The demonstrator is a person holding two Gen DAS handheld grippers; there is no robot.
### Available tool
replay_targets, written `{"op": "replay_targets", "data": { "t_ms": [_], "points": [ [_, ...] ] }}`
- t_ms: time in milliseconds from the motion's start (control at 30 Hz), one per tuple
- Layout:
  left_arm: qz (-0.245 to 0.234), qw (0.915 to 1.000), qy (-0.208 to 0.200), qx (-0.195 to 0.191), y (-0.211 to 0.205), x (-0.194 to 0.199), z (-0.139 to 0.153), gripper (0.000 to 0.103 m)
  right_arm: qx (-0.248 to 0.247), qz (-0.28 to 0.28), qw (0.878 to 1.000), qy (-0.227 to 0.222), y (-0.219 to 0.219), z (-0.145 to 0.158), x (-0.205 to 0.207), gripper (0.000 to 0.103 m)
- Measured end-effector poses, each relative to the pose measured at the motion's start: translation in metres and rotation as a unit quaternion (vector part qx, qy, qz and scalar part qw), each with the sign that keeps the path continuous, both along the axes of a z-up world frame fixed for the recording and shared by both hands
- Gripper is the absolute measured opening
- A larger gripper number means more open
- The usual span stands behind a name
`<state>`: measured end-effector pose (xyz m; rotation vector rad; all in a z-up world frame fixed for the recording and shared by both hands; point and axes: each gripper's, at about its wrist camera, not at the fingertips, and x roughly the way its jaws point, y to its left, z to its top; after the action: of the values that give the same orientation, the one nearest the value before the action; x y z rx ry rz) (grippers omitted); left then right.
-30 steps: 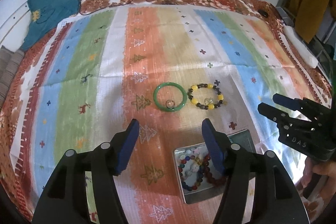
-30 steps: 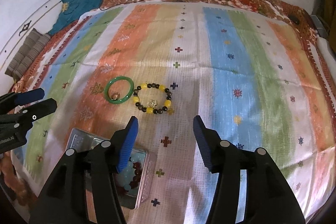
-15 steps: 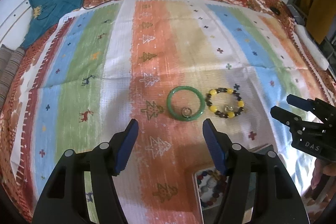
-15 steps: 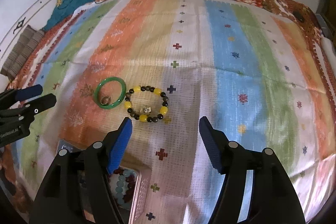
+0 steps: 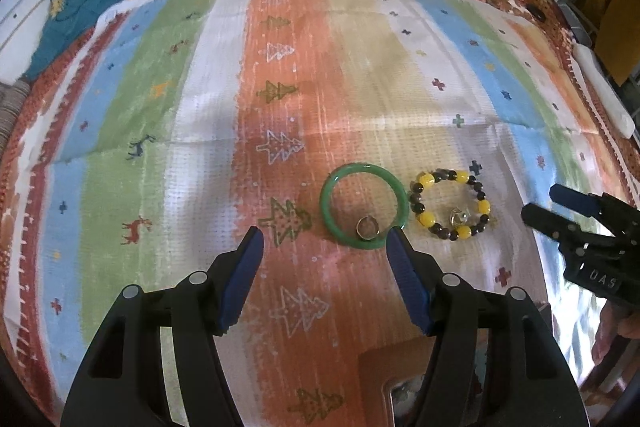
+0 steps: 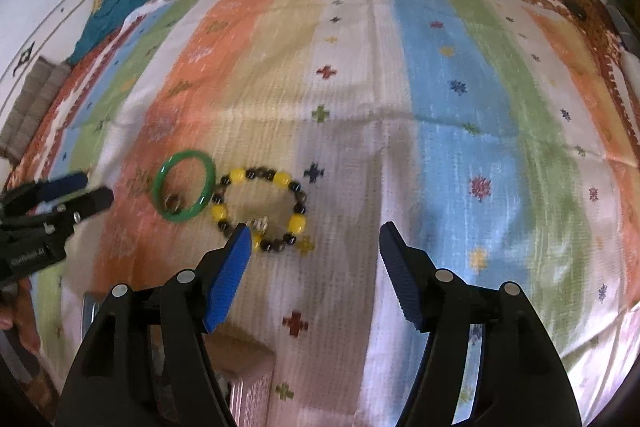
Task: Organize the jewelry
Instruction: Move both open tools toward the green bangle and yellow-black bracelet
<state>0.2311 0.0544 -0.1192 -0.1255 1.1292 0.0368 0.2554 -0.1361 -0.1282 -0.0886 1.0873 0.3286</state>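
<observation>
Both grippers nearer green bangle [image 5: 362, 205] than before

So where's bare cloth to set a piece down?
Free: the blue and green stripes right of the beaded bracelet, and the whole far half of the striped cloth up to the floral border. Crowded: the green bangle with a ring inside sits beside the bracelet, both claws close.

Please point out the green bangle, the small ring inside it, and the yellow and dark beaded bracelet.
green bangle [image 5: 326, 217]: left wrist view, left side of its band.
small ring [image 5: 367, 227]: left wrist view, its metal band.
beaded bracelet [image 6: 282, 179]: right wrist view, a yellow bead at the top.
</observation>
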Motion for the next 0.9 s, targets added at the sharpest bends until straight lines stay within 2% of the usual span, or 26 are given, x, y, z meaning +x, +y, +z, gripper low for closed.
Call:
{"op": "replay_targets", "data": {
  "t_ms": [267, 700, 900],
  "points": [
    [-0.002, 0.9999, 0.01, 0.009, 0.002, 0.015, -0.017, 0.064, -0.015, 0.013, 1.0, 0.014, 0.01, -0.014, 0.014, 0.066],
    [0.007, 0.9996, 0.028, 0.0, 0.014, 0.034, -0.04, 0.063, -0.032, 0.015, 0.999, 0.034, 0.019, -0.038, 0.033, 0.066],
    [-0.006, 0.9993, 0.037, 0.001, 0.011, 0.04, -0.053, 0.061, -0.044, 0.027, 0.998, 0.04, 0.023, -0.045, 0.04, 0.066]
  ]
}}
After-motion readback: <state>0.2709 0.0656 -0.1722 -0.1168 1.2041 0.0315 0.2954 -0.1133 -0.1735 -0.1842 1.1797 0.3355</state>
